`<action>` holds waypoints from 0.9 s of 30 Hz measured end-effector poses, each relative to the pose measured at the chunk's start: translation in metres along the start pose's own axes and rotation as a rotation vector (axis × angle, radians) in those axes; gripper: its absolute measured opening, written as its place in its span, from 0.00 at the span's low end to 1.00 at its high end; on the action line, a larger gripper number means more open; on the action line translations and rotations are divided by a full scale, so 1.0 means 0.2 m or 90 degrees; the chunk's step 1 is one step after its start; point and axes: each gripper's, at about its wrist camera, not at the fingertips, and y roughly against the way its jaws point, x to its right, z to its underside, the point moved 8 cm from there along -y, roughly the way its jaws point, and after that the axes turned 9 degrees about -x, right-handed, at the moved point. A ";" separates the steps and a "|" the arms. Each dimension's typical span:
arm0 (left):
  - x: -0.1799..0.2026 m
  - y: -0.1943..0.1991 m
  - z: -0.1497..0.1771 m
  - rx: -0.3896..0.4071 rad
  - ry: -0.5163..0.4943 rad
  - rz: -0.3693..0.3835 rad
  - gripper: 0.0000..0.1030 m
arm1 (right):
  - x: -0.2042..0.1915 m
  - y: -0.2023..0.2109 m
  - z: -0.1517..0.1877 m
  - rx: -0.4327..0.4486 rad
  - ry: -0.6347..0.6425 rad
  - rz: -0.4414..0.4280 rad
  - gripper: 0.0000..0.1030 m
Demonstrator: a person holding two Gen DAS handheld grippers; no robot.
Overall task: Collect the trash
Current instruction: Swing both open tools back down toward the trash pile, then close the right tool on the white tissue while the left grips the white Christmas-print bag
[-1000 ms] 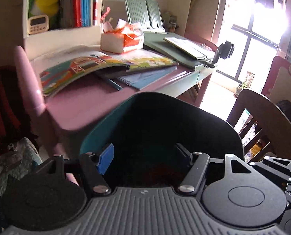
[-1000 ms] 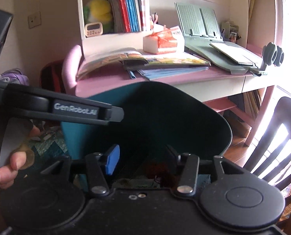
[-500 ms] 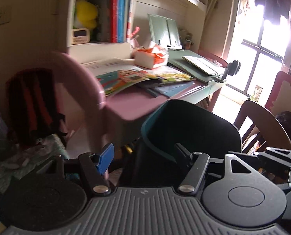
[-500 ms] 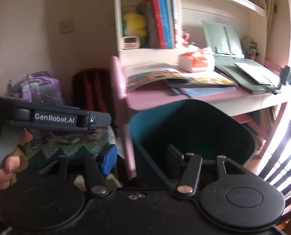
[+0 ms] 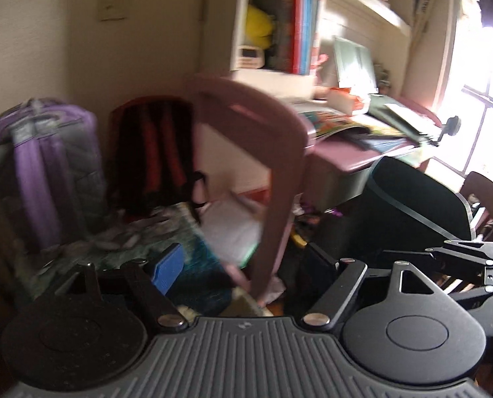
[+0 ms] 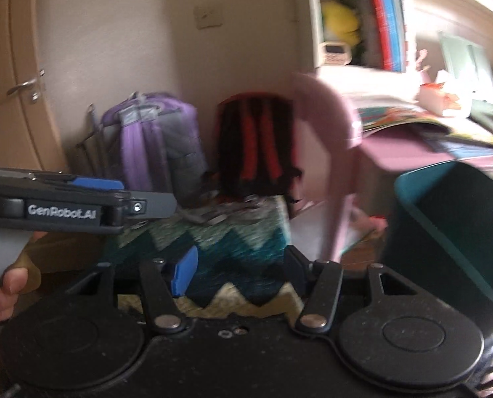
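- So far nothing is gathered: your left gripper (image 5: 243,265) and right gripper (image 6: 238,265) both stand spread wide, holding nothing.
- Your dark teal plastic waste bin (image 6: 452,232), smooth-walled and rounded, sits at the right, near the pink desk (image 6: 412,152); its contents can't be seen.
- Possibly a crumpled scrap lies on the floor by the curved pink desk leg (image 5: 279,179), but blur hides it.
- Ahead is a soft zigzag-knit blanket (image 6: 230,242).
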 end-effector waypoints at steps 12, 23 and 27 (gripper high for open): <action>-0.62 -0.10 0.41 -0.045 0.106 -0.061 0.92 | -0.41 -0.50 0.20 -0.102 0.023 -0.077 0.56; -1.08 -0.52 0.95 -0.146 0.175 -0.115 0.97 | -0.53 -1.14 0.65 -0.250 0.012 -0.092 0.56; -1.19 -0.72 1.19 -0.199 0.219 -0.131 0.97 | -0.52 -1.39 0.84 -0.303 0.006 -0.077 0.56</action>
